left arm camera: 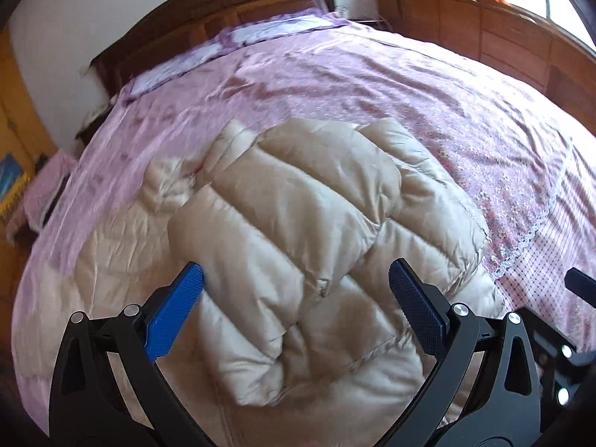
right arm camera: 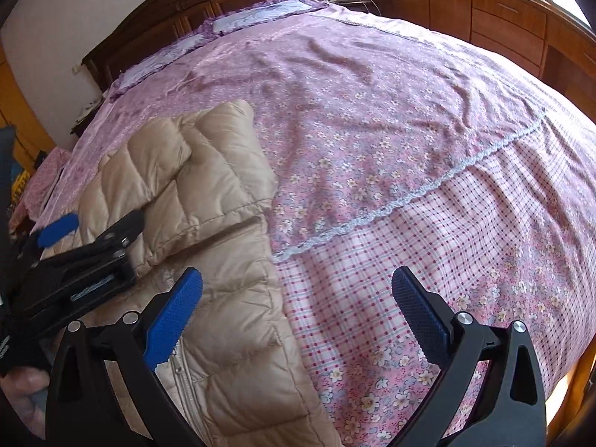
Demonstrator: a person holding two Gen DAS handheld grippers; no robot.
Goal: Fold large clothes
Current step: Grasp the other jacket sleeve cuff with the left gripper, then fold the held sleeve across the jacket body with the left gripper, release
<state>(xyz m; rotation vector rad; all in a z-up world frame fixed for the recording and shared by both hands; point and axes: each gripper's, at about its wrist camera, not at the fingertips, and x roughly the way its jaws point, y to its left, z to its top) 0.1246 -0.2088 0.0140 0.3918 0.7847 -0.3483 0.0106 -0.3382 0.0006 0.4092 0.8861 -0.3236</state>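
Observation:
A beige quilted down jacket (left arm camera: 298, 231) lies on the bed with its sleeves folded across the body. My left gripper (left arm camera: 296, 279) is open just above the folded sleeve, holding nothing. In the right wrist view the jacket (right arm camera: 208, 193) lies at the left, its zipper near the bottom. My right gripper (right arm camera: 297, 283) is open and empty over the jacket's right edge and the checked sheet. The left gripper also shows in the right wrist view (right arm camera: 97, 231), open over the jacket.
The bed carries a pink floral quilt (right arm camera: 372, 111) with a lace edge and a checked sheet (right arm camera: 409, 242). A dark wooden headboard (left arm camera: 223, 3) stands at the far end. Wooden cabinets (right arm camera: 503, 15) run along the right side. Pink cloth (left arm camera: 41, 190) lies left of the bed.

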